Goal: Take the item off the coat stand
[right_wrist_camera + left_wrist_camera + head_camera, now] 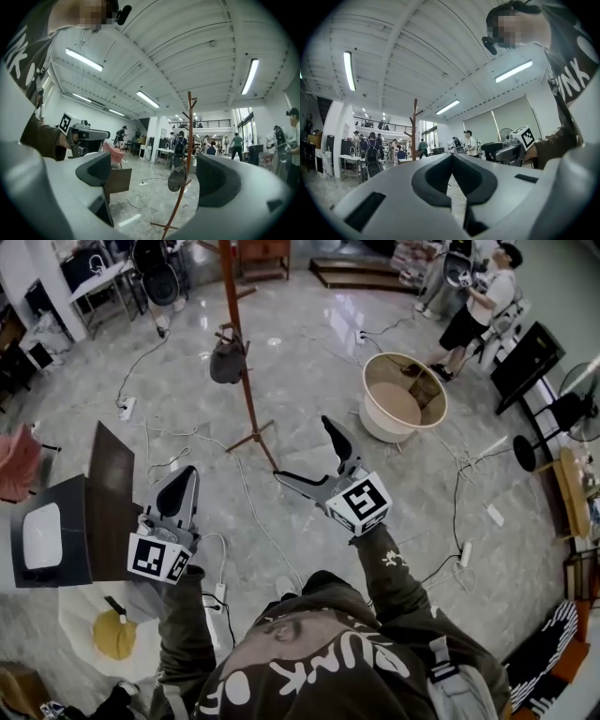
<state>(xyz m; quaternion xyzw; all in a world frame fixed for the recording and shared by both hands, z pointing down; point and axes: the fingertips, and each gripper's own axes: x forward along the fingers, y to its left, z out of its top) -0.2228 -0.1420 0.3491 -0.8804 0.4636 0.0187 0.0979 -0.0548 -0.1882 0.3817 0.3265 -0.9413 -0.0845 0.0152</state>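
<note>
The right tool (pixel 305 451) is released, its jaws spread wide with nothing between them. It is held out over the floor (pixel 309 352) and aimed at the coat stand (pixel 239 343). In the right gripper view the stand's red-brown pole (pixel 189 140) rises in the gap between the jaws, well beyond them. The task's dark item (pixel 227 362), a bag or cap, hangs on a low peg of the stand, touching the pole.

The left tool (pixel 186 479) is clenched and empty, its jaws pressed together. It is held nearer the person and left of the right tool.

White cables (pixel 253 512) trail over the floor between the tools and the stand's spread feet. A power strip (pixel 127 409) lies to the left. Right of the stand sits a round beige tub (pixel 403 395), well apart from it. At the near left a dark tabletop (pixel 75 531) carries a white pad (pixel 42 535). Another person (pixel 478 301) stands at the far right.
</note>
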